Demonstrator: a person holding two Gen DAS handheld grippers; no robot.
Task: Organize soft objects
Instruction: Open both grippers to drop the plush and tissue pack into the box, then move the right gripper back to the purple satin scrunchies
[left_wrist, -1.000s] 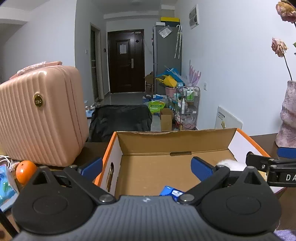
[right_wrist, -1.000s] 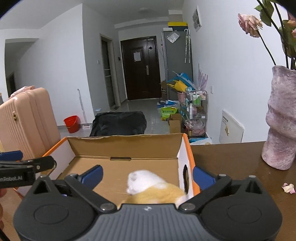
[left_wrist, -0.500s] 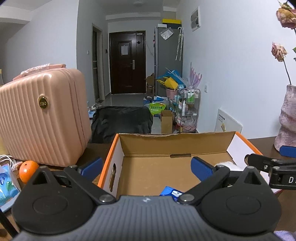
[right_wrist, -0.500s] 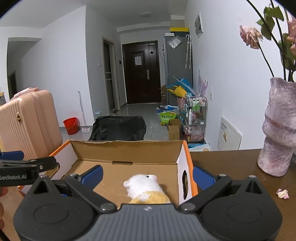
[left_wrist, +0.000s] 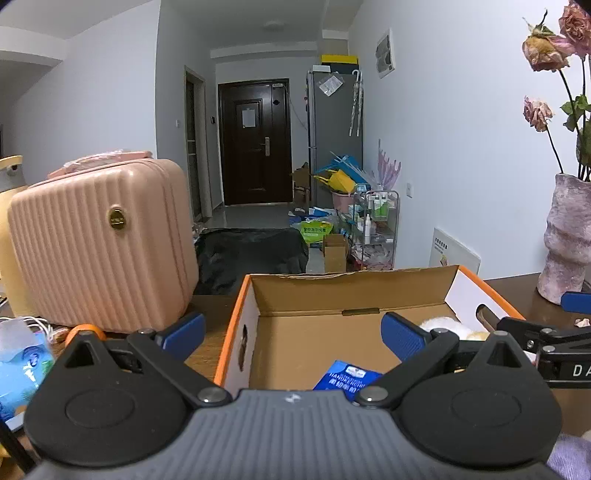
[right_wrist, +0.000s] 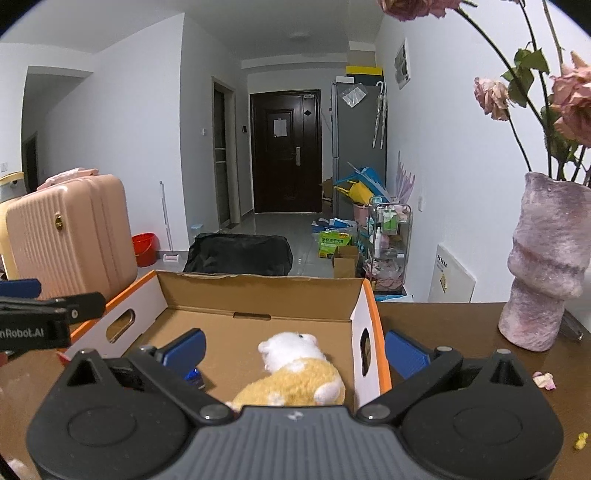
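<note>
Right wrist view: the plush hamster (right_wrist: 295, 373) lies on its belly on the floor of the open cardboard box (right_wrist: 258, 295), close to the right wall, and more of its yellow back and white head shows than a second ago, when the camera sat lower and nearer and the toy ran under the housing. The box has dropped in the picture as both cameras drew back and up.

Left to right in the left wrist view: a tissue pack (left_wrist: 18, 354) at the table edge, an orange (left_wrist: 85, 329) partly hidden by the tool, the pink ribbed suitcase (left_wrist: 103, 243), then the box, with a blue packet (left_wrist: 347, 374) on its near floor. Of the hamster, that view catches only a white-and-cream patch beyond the fingertip; of the packet, the right wrist view catches only a blue corner.

The left gripper (left_wrist: 291, 332) has its blue pads spread wide, straddling the box's left wall, nothing between them. The right gripper (right_wrist: 295, 349) is equally wide, straddling the right wall, empty above the toy. A mottled vase (right_wrist: 546, 266) of wilted roses stands on the table right of the box.
</note>
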